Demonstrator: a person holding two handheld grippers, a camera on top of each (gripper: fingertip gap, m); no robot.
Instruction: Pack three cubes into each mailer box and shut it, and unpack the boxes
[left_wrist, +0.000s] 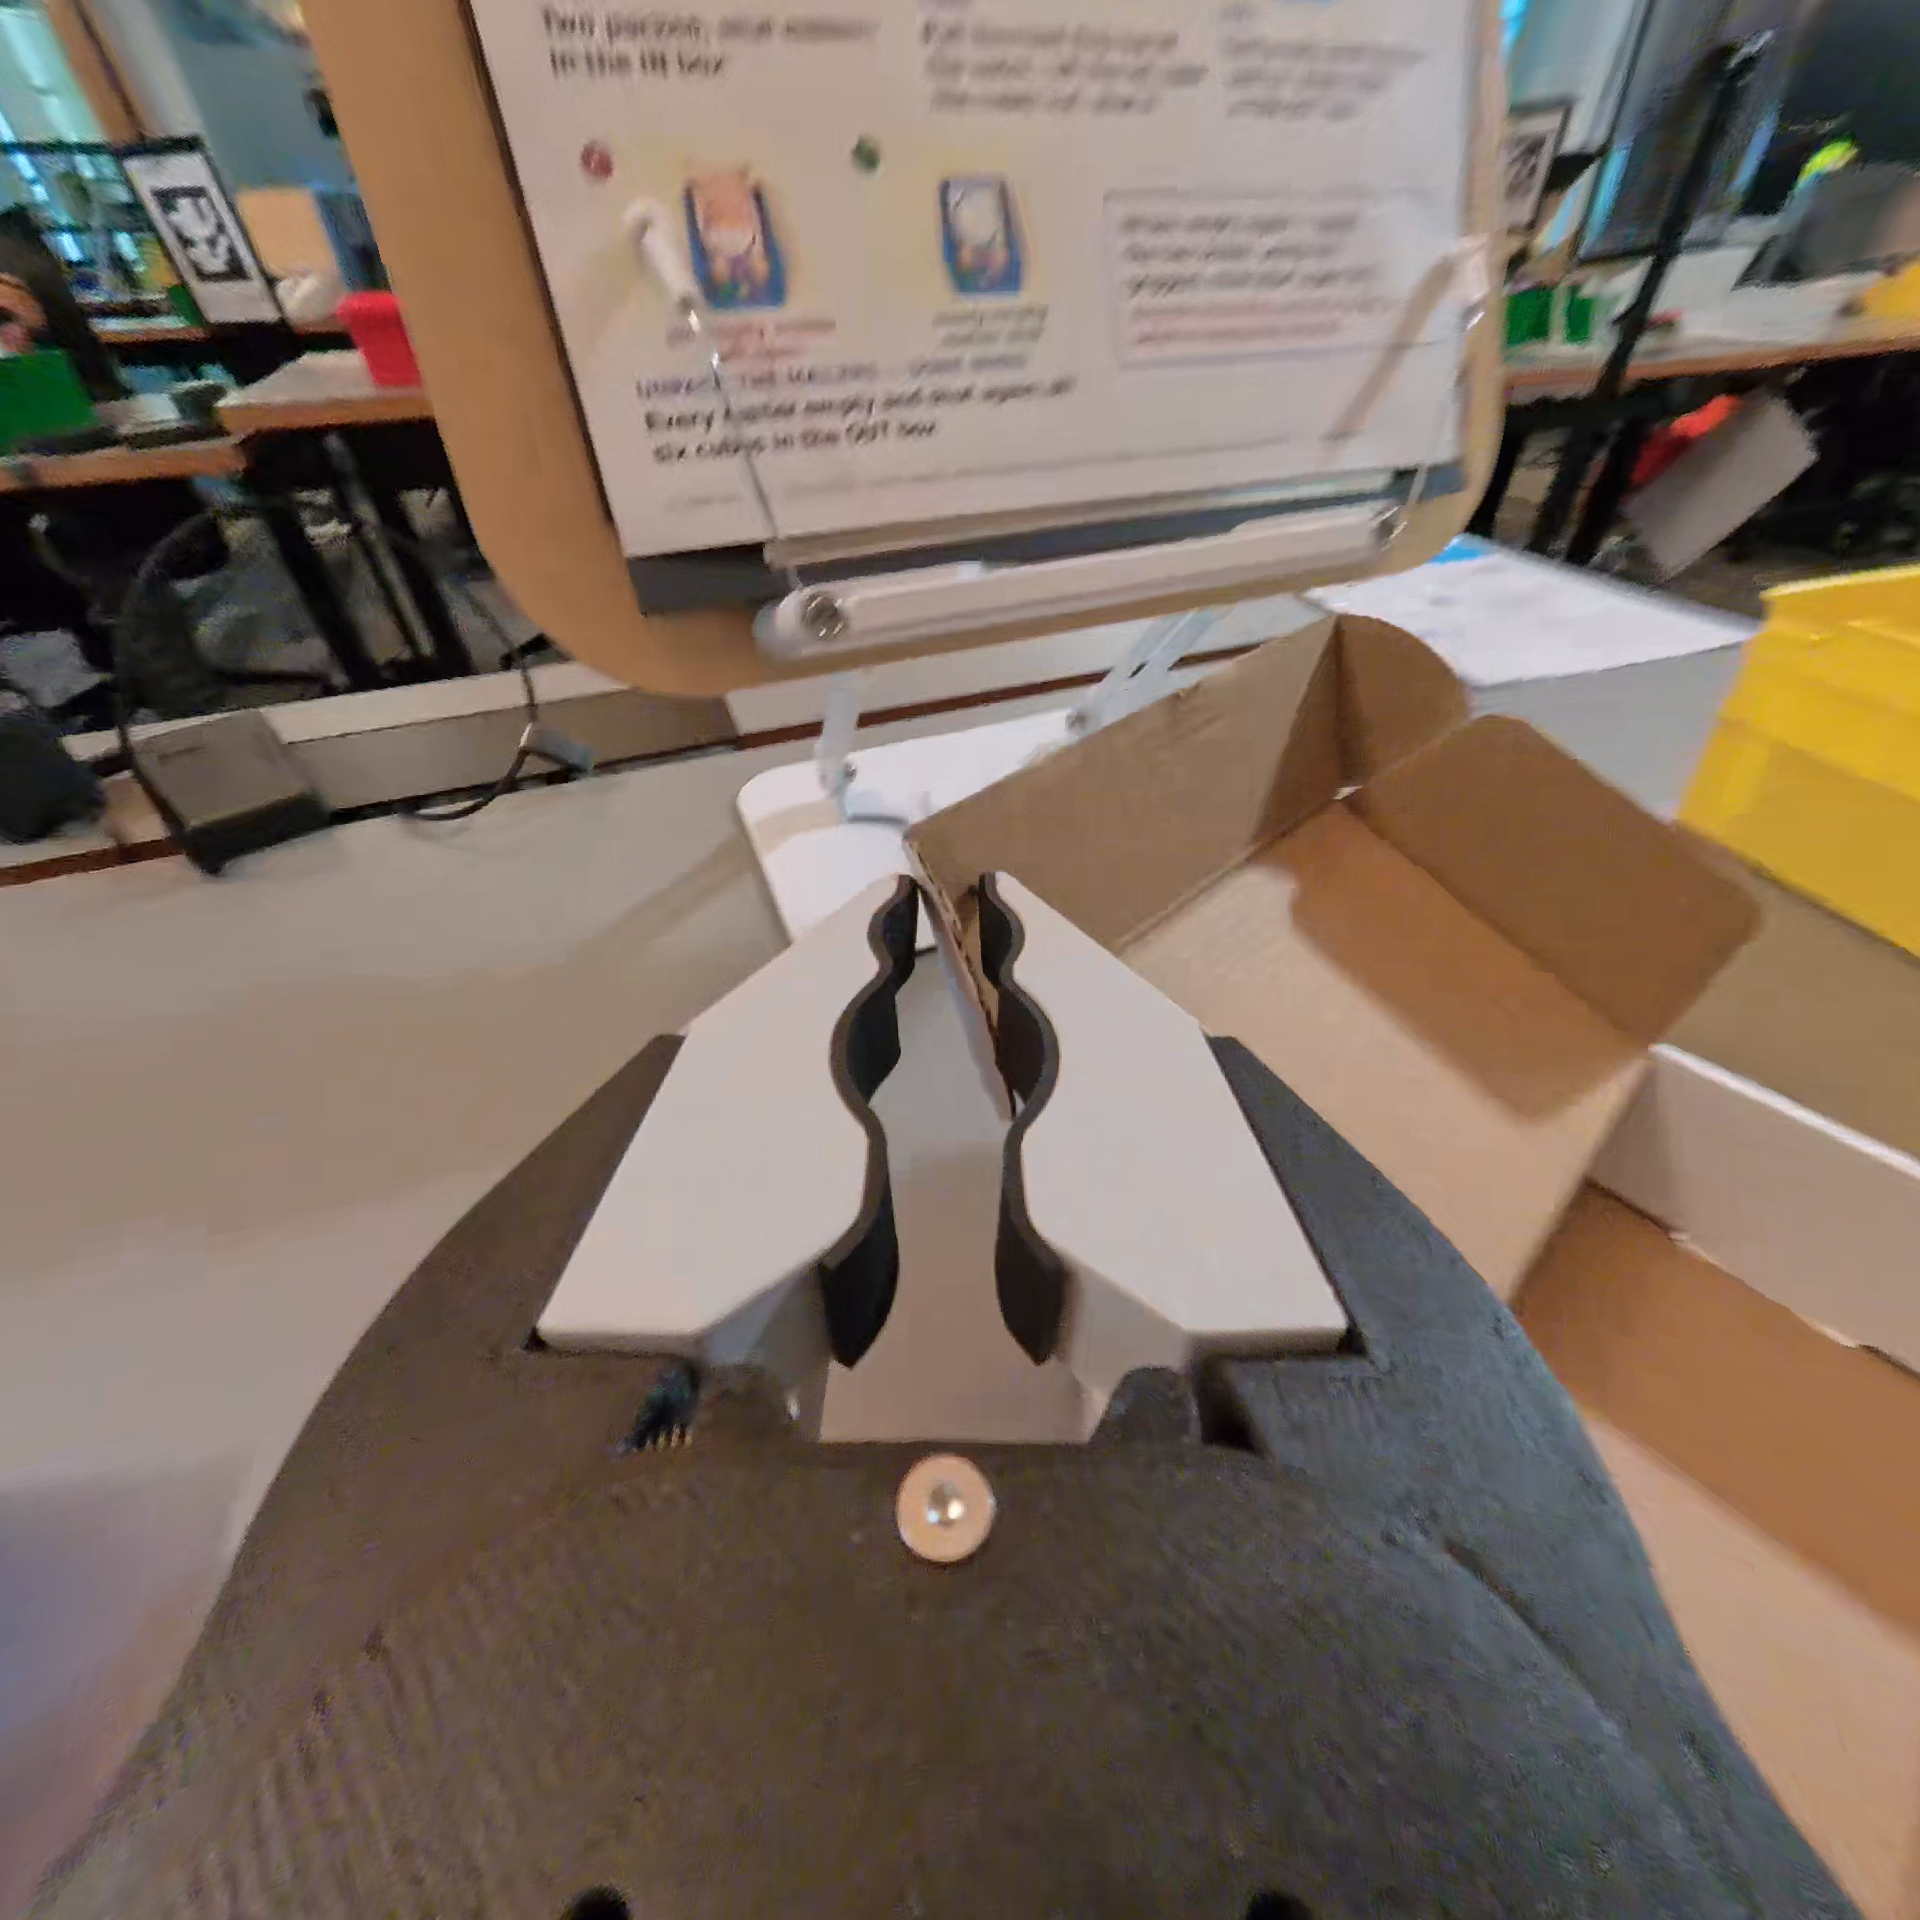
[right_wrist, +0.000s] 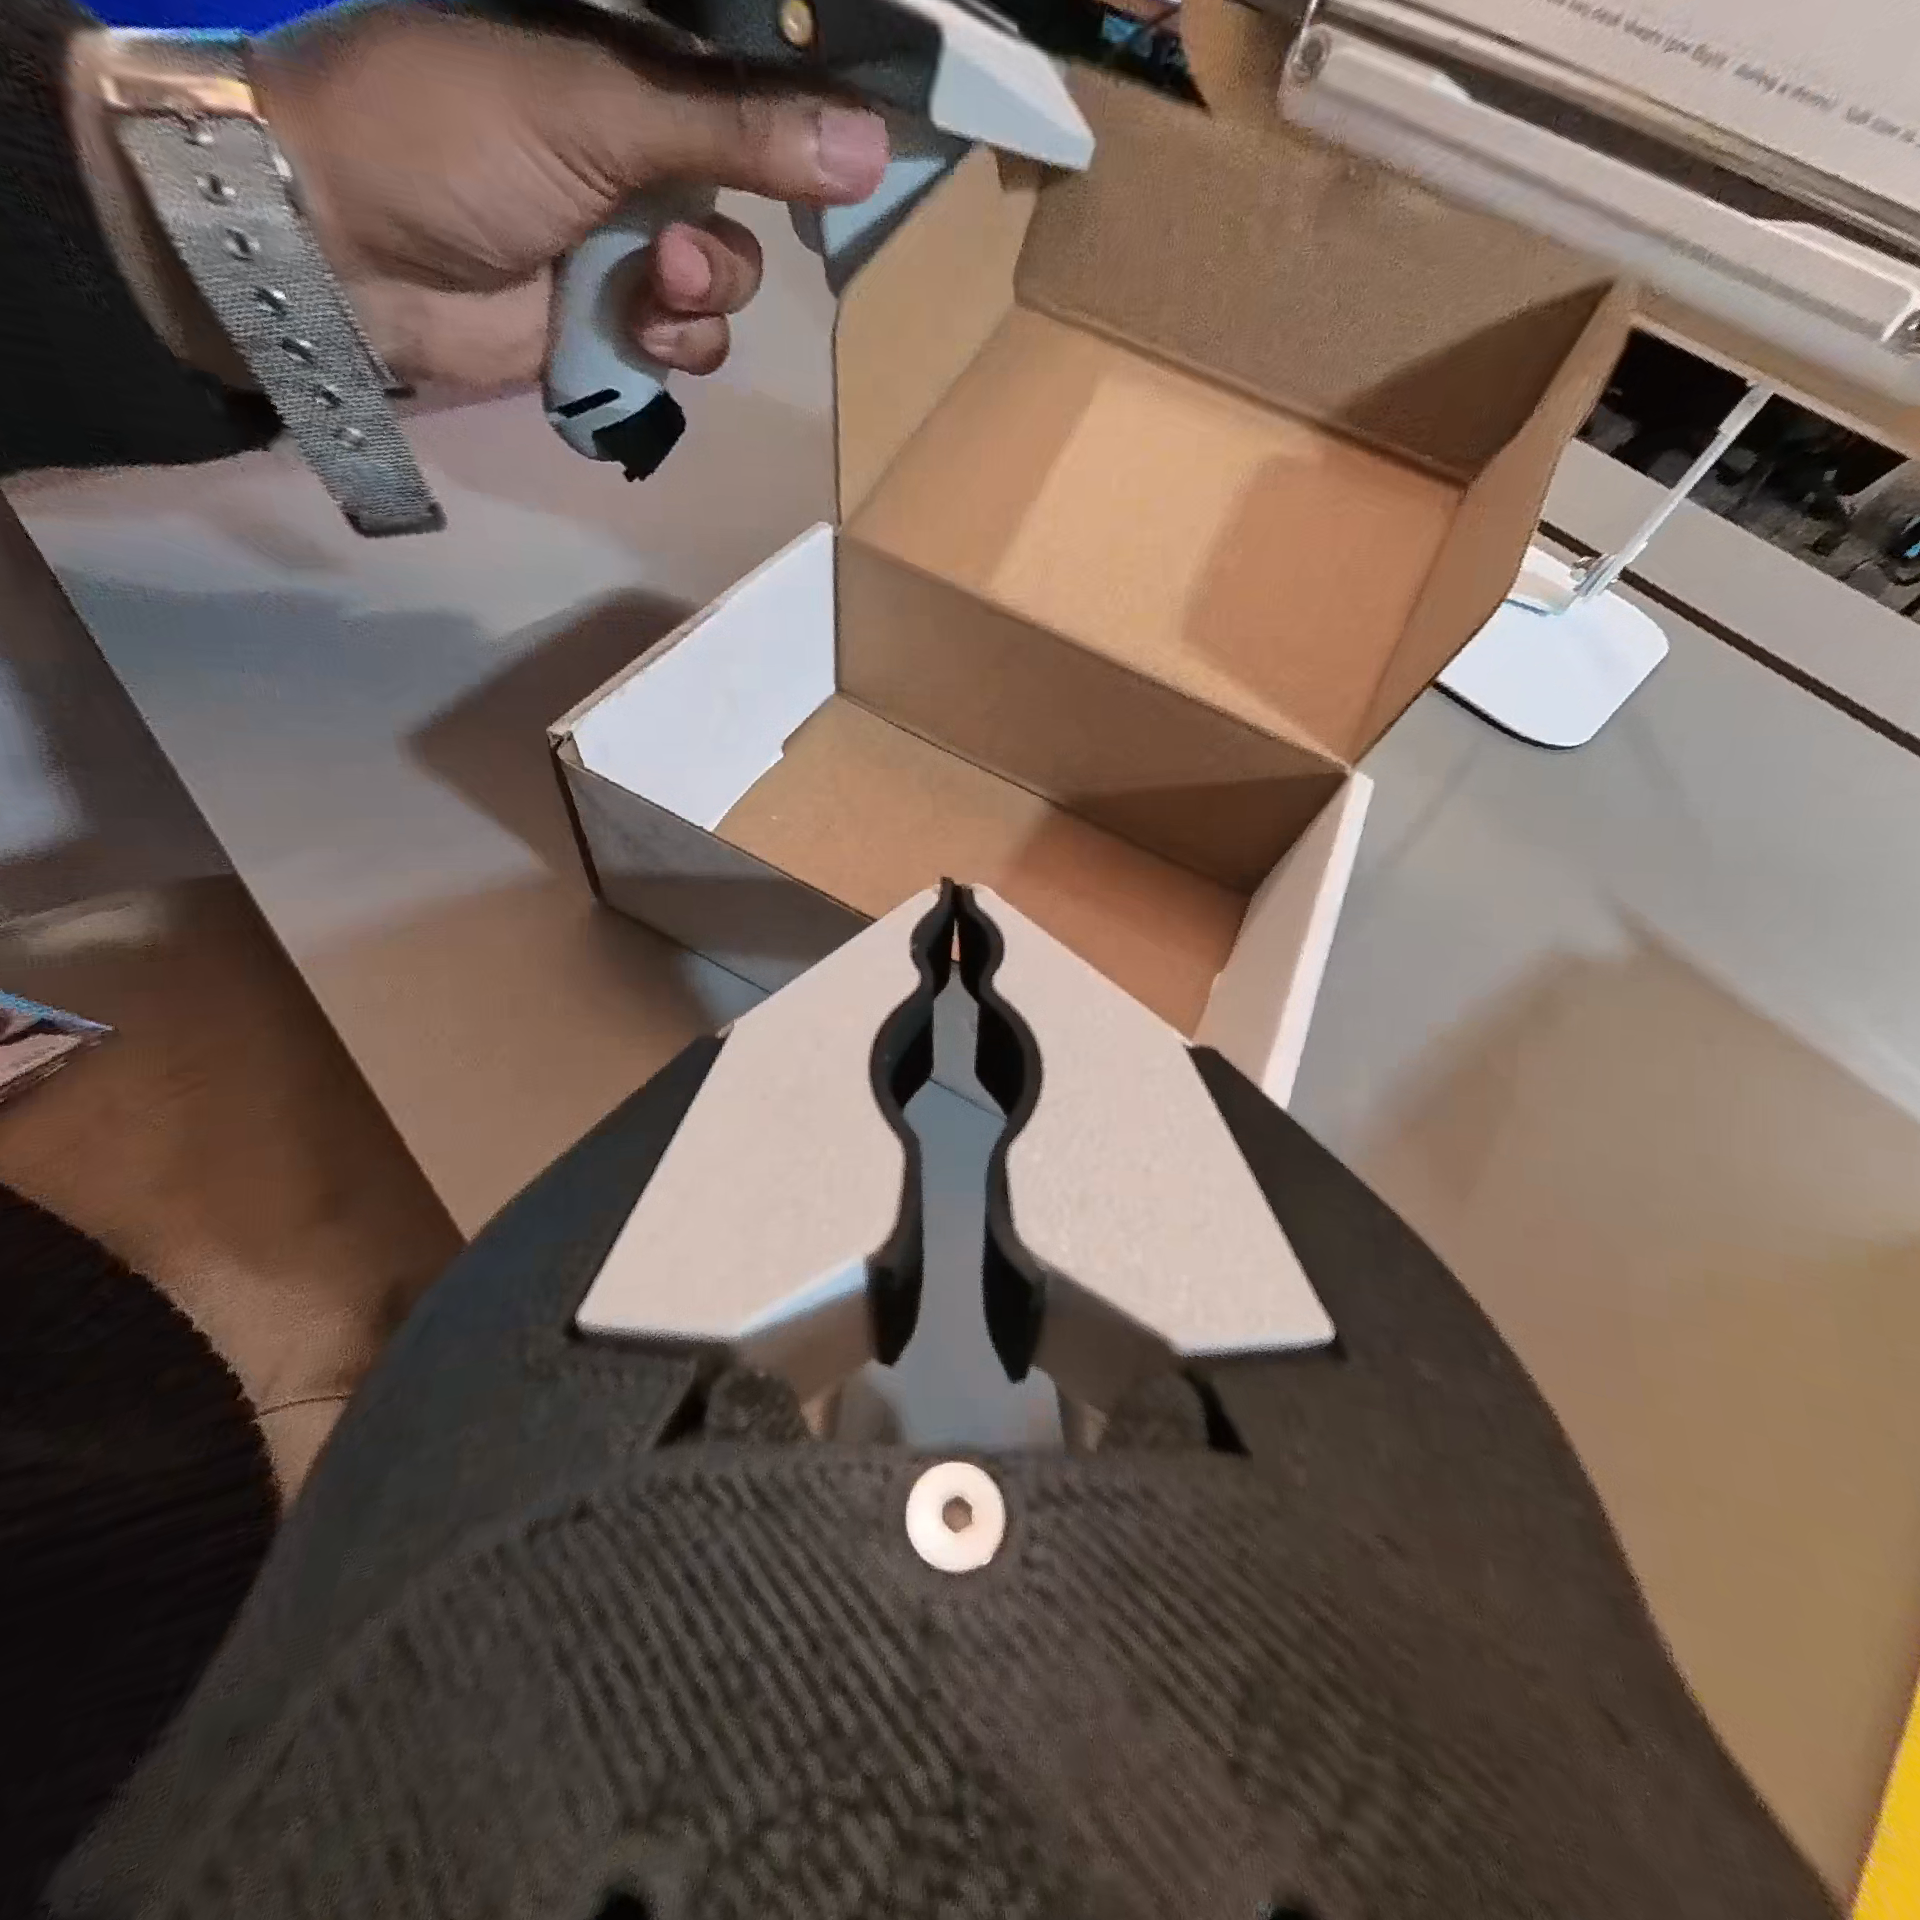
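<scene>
On desk (right_wrist: 1558, 1091): corrugated mailer box (right_wrist: 1143, 582), white outside, brown inside, lid raised, no contents visible. Left gripper (left_wrist: 951, 904) clamped on lid flap corner; right gripper (right_wrist: 954, 902) closed empty above box front wall.

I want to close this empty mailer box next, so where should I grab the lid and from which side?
Grip the mailer box's lid at its free top edge, near a corner, coming from the side so the jaws straddle the thin cardboard. It stands upright behind the empty tray, so that edge is exposed. The left gripper already pinches one lid corner this way; the right gripper is shut on nothing.
</scene>
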